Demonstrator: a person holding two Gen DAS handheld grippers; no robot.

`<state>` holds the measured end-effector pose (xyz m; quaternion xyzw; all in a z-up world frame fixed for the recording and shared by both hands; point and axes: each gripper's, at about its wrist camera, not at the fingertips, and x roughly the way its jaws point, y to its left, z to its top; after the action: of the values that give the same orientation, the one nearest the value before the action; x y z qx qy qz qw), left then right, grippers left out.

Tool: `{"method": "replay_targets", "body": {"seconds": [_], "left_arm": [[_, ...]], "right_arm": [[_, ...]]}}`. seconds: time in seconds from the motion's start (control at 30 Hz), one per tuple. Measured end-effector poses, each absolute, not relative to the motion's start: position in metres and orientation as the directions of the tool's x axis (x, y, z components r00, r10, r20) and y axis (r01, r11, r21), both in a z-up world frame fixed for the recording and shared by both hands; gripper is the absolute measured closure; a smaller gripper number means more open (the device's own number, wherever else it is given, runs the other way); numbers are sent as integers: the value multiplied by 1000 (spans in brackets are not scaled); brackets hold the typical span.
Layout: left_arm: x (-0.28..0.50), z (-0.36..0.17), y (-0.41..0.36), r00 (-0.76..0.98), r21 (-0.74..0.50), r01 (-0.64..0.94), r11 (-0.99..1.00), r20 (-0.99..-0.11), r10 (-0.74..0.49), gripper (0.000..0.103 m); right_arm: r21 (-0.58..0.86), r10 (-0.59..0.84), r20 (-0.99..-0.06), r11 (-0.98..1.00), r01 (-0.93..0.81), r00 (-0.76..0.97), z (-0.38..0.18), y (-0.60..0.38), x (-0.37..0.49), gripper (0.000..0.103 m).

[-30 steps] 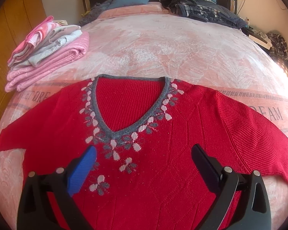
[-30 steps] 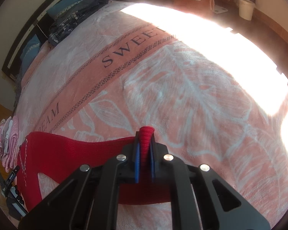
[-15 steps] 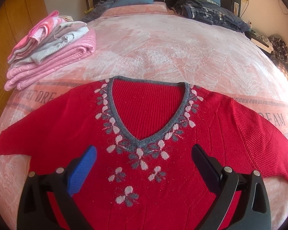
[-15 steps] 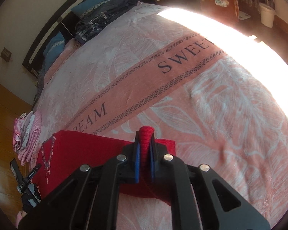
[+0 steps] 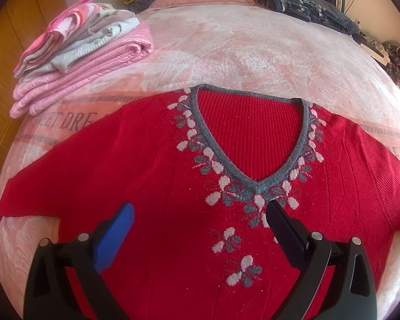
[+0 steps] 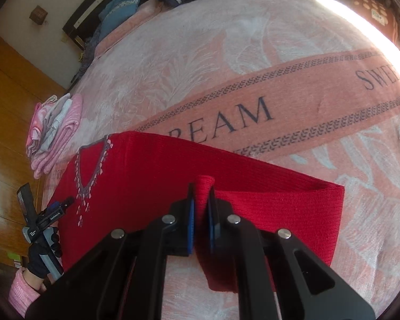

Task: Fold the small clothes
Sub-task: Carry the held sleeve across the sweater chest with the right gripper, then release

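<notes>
Two grippers work one red sweater [image 5: 152, 176], which lies face up on the pink blanket [image 5: 240, 53], neckline toward 12 o'clock in the left wrist view. The right gripper [image 6: 201, 208] is clenched on a bunched pinch of the sleeve [image 6: 280, 205], lifted a little off the bed; the left gripper [image 5: 200, 221] hangs over the chest with its jaws spread wide and nothing between them. Likely trouble: the pinch is narrow, so the loose knit could slide out if the sleeve is dragged across, or the whole body could be towed askew since nothing pins it. The sleeve may also land creased or crooked rather than flat. A careless sweep toward 10 o'clock could nudge the folded pile [image 5: 80, 58] sitting just beyond the shoulder
</notes>
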<state>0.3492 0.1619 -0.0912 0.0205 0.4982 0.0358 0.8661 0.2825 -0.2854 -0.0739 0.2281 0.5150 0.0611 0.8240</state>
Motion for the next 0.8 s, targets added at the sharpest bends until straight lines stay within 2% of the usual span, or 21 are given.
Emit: {"method": "replay_targets", "body": {"seconds": [0.4, 0.8], "left_arm": [[348, -87, 193, 513, 49, -21, 999, -856, 53, 4], [348, -83, 239, 513, 29, -66, 997, -856, 59, 4]], "right_arm": [[459, 444, -822, 887, -48, 356, -86, -150, 329, 97], [491, 528, -813, 849, -197, 245, -99, -24, 358, 96]]}}
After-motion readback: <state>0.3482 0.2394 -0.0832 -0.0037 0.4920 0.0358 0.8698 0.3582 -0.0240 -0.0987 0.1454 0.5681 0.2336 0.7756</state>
